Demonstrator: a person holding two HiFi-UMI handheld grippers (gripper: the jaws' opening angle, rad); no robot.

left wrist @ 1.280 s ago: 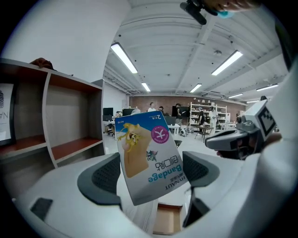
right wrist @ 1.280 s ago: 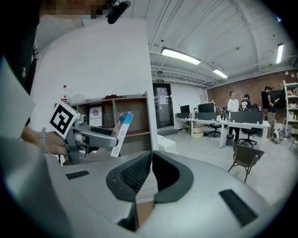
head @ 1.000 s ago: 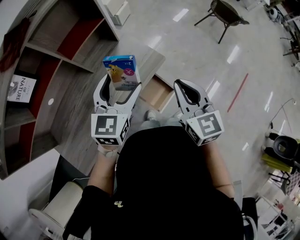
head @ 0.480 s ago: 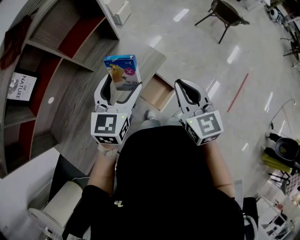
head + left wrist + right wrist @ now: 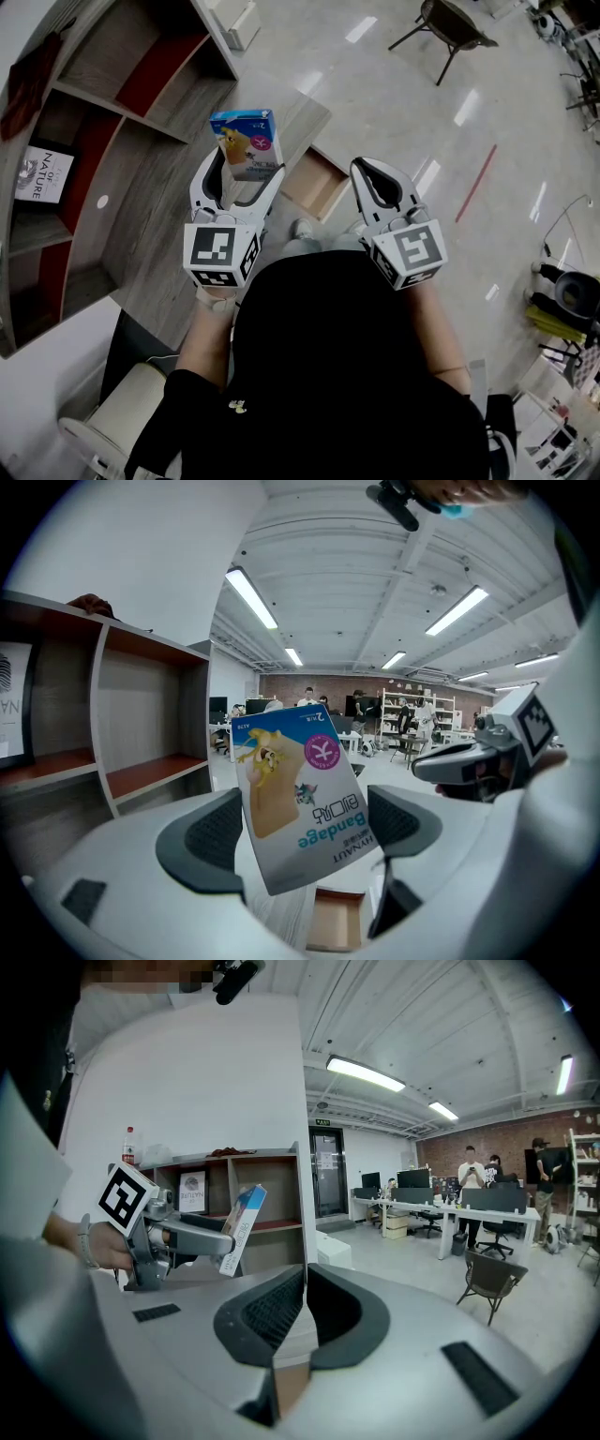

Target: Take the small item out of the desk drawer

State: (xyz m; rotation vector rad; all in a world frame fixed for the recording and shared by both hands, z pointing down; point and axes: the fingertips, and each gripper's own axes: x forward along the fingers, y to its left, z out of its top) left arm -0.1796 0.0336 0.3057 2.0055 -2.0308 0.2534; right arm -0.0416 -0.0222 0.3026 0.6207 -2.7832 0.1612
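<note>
Your left gripper: jaws clamped on the lower edge of the bandage box, which is held slightly tilted above the worktop, out of the open drawer. Your right gripper: jaws pressed together, nothing between them, beside the left.

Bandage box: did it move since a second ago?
No. The bandage box, shut in the left gripper, sits just as far from the open drawer in the head view as before.
</note>
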